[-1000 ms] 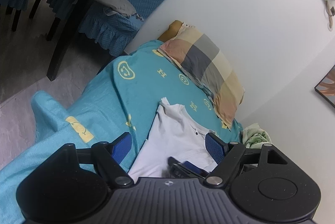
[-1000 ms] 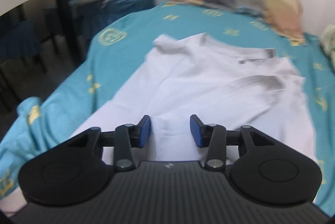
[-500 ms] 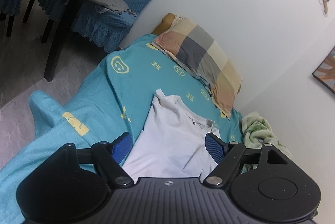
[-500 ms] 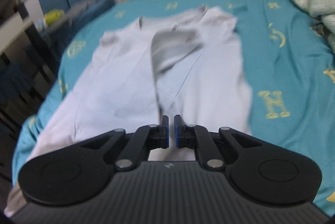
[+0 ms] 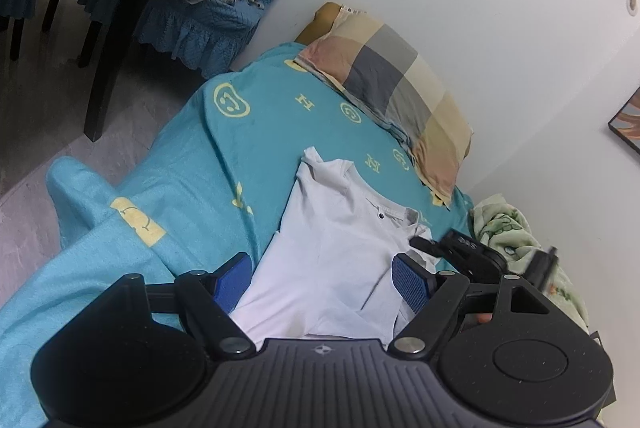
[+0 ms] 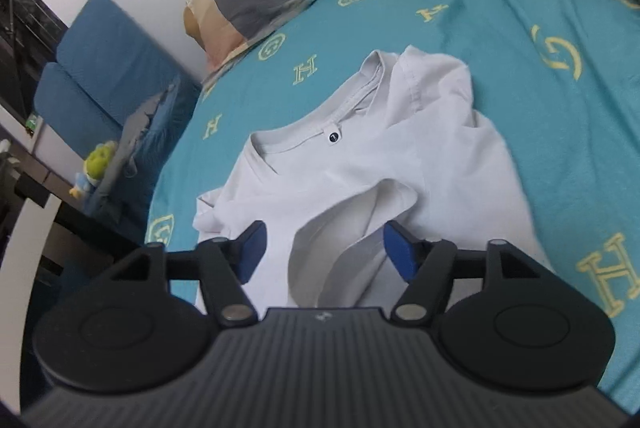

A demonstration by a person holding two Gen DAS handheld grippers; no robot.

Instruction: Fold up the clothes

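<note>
A white T-shirt (image 5: 340, 248) lies on the teal bedspread (image 5: 264, 132), its collar toward the pillow. In the right wrist view the T-shirt (image 6: 380, 164) shows a side folded inward and a loose fold rising just ahead of the fingers. My left gripper (image 5: 324, 278) hangs open above the shirt's lower part, holding nothing. My right gripper (image 6: 324, 248) is open too, low over the shirt, with the raised fold between its blue pads but not pinched. Seen from the left wrist, the right gripper's black body (image 5: 464, 252) sits at the shirt's right edge.
A checked pillow (image 5: 392, 96) lies at the head of the bed against the white wall. A pale green blanket (image 5: 516, 240) is bunched on the bed's right side. Blue-covered chairs (image 5: 192, 16) and a dark table leg (image 5: 120, 28) stand beyond the bed's left edge.
My right gripper was shut on shirt fabric half a second ago and has since opened and let it go. It shifted toward the shirt's right side. My left gripper stayed open.
</note>
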